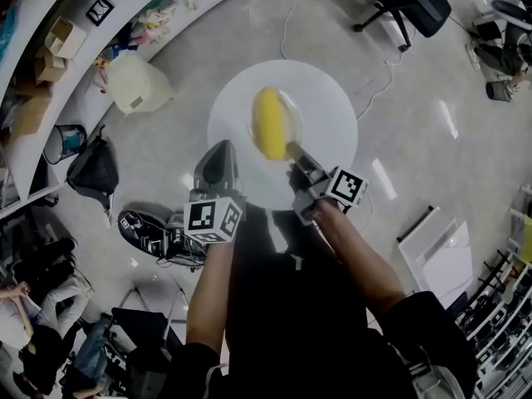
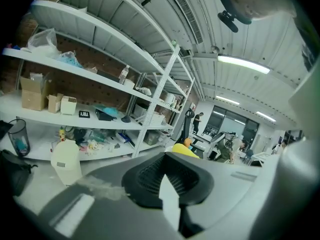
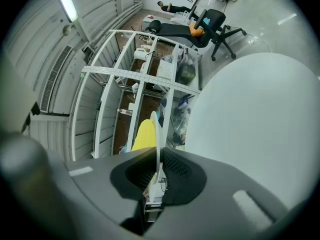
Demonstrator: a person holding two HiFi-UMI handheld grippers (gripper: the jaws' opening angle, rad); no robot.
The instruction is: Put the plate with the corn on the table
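A yellow corn cob (image 1: 268, 123) lies on a small white plate (image 1: 293, 121), which is hard to tell from the round white table (image 1: 332, 98) under it. My left gripper (image 1: 223, 152) is shut on the plate's near left rim. My right gripper (image 1: 293, 155) is shut on the near rim beside the corn. In the left gripper view the rim (image 2: 169, 194) shows as a white sliver in the left gripper (image 2: 167, 176), with the corn (image 2: 185, 149) just beyond. In the right gripper view the plate (image 3: 159, 134) stands edge-on in the right gripper (image 3: 159, 171), the corn (image 3: 145, 134) on one side and the table (image 3: 260, 124) on the other.
White shelves (image 1: 75, 48) with boxes and clutter curve along the left. On the floor beside them stand a white canister (image 1: 137, 81) and a black bag (image 1: 93, 169). An office chair (image 1: 407, 2) is at the far right, white panels (image 1: 440, 252) at the right.
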